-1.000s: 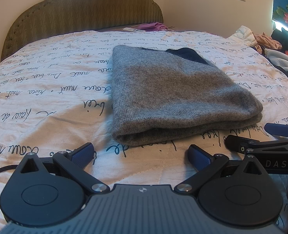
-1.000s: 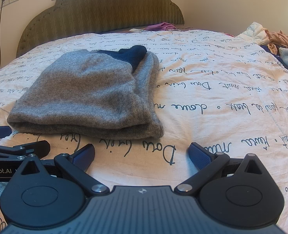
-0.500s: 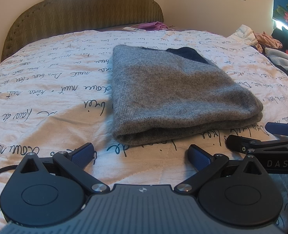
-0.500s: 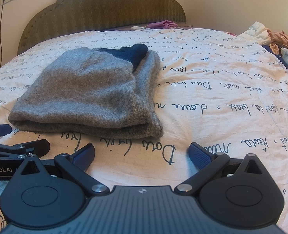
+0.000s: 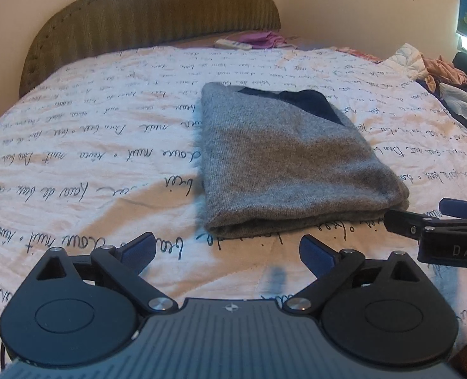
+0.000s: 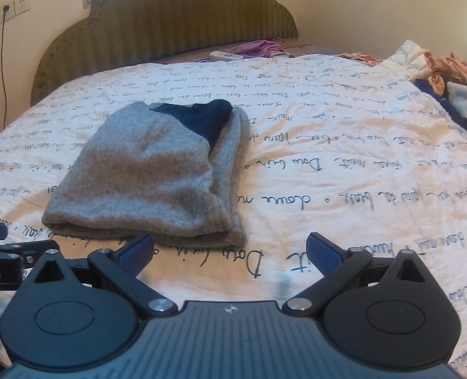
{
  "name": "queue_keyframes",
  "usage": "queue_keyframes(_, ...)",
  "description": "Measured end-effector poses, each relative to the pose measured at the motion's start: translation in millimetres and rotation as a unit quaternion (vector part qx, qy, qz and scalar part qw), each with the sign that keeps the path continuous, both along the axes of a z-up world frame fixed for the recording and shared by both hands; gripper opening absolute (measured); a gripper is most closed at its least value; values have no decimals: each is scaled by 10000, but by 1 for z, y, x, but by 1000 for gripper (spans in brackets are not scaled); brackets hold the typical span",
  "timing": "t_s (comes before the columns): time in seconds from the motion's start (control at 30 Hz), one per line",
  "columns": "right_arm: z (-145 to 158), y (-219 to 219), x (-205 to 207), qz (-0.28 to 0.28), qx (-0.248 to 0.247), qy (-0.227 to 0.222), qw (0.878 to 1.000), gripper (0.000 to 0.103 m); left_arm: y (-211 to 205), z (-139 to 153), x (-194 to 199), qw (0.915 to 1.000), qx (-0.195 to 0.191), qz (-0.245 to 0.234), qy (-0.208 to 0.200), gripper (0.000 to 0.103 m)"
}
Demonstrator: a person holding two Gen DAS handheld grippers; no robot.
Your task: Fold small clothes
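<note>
A folded grey knit garment (image 5: 284, 164) with a dark navy part (image 5: 309, 102) at its far end lies flat on the bed. My left gripper (image 5: 227, 249) hovers just short of its near edge, open, with nothing between the blue pads. In the right wrist view the same grey garment (image 6: 157, 173) lies ahead and to the left. My right gripper (image 6: 230, 252) is open and empty over the sheet beside the garment's near right corner. Each gripper's tip shows at the edge of the other's view.
The bed carries a white sheet with black script (image 6: 344, 158). A green padded headboard (image 5: 151, 19) stands at the back. A heap of loose clothes (image 6: 448, 75) lies at the right edge. A purple cloth (image 6: 258, 47) and a white remote (image 6: 225, 55) rest near the headboard.
Both grippers have drawn back and risen a little from the garment, so it looks smaller and farther. The garment has not moved. Both stay open.
</note>
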State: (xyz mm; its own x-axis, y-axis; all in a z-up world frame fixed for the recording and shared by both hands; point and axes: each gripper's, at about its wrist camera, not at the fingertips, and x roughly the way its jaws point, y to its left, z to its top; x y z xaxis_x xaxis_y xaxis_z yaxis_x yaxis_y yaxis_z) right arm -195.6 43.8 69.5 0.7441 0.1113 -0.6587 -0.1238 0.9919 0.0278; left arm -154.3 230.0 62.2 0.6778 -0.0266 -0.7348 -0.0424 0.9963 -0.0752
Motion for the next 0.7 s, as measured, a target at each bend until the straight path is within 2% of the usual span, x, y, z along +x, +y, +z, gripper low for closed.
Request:
queue_keyframes(0.07, 7, 2, -4, 22, -111, 38, 9999, 103, 2, 15, -12, 9997, -222, -61, -77, 98)
queue_keyframes(0.17, 14, 4, -9, 165, 90, 150, 9997, 103, -7, 31, -25, 9994, -16, -143, -328, 100)
queue_keyframes(0.23, 14, 7, -10, 229, 145, 186, 9995, 103, -9, 35, -26, 9991, -83, -173, -377, 100)
queue_keyframes(0.3, 11, 13, -12, 271, 72, 205, 9994, 103, -9, 35, -25, 9991, -190, -180, -328, 100)
queue_keyframes(0.5, 5, 17, -15, 38, 61, 170, 9998, 103, -11, 34, -25, 9992, -191, -215, -267, 99)
queue_keyframes(0.7, 5, 20, -15, 73, -15, 187, 9998, 103, -12, 33, -24, 9991, -224, -253, -239, 99)
